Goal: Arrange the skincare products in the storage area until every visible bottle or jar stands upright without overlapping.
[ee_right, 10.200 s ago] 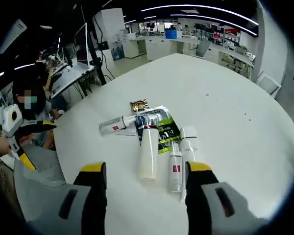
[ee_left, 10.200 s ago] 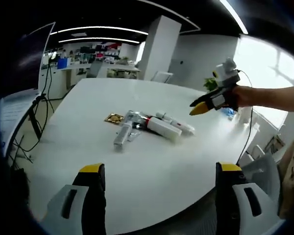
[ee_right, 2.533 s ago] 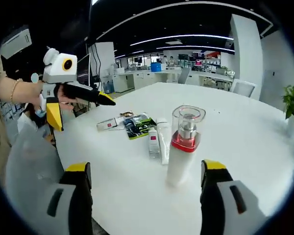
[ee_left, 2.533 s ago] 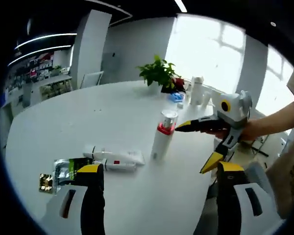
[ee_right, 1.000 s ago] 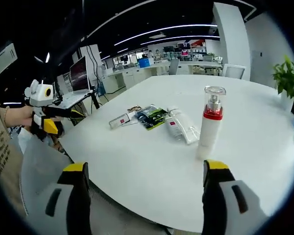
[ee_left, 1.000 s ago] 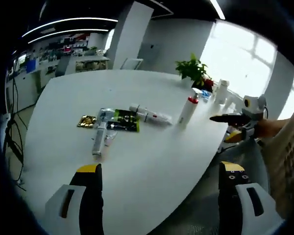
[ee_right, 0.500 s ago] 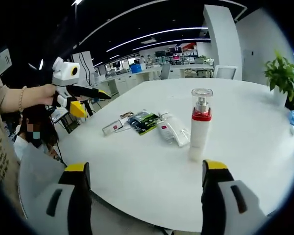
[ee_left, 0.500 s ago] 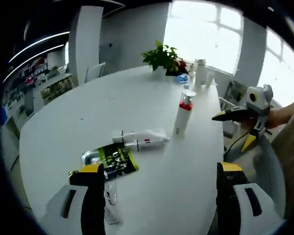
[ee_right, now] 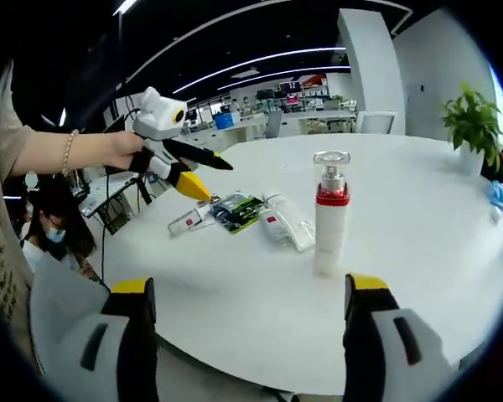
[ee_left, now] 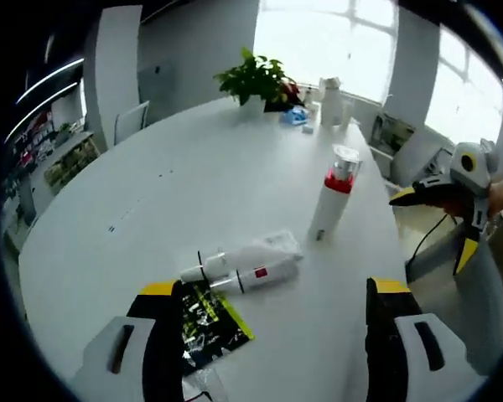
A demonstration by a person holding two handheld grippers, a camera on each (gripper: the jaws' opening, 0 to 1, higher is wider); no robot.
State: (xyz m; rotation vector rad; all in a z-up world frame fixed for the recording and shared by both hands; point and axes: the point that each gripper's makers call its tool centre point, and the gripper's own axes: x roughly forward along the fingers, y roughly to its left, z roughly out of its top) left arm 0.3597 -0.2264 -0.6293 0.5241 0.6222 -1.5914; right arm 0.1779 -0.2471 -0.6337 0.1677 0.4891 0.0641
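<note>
A white pump bottle (ee_left: pixel 331 201) with a red collar and clear cap stands upright on the white table (ee_left: pixel 142 193); it also stands in the right gripper view (ee_right: pixel 329 213). Two white tubes (ee_left: pixel 243 266) lie side by side near it, also seen from the other side (ee_right: pixel 285 224). A green-black sachet (ee_left: pixel 205 314) (ee_right: pixel 239 209) lies flat, with a silvery tube (ee_right: pixel 187 222) beyond it. My left gripper (ee_left: pixel 273 289) is open, hovering above the tubes and sachet (ee_right: pixel 214 177). My right gripper (ee_right: pixel 250 285) is open and empty, off the table's edge (ee_left: pixel 440 222).
A potted plant (ee_left: pixel 256 79) and several white containers (ee_left: pixel 329 88) stand at the table's far end by the window. A chair (ee_left: pixel 130 121) is behind the table. A seated person (ee_right: pixel 46 230) is past the table's edge, with desks farther back.
My left gripper has moved in over the table toward the lying tubes and sachet. The upright bottle and the lying items have not moved.
</note>
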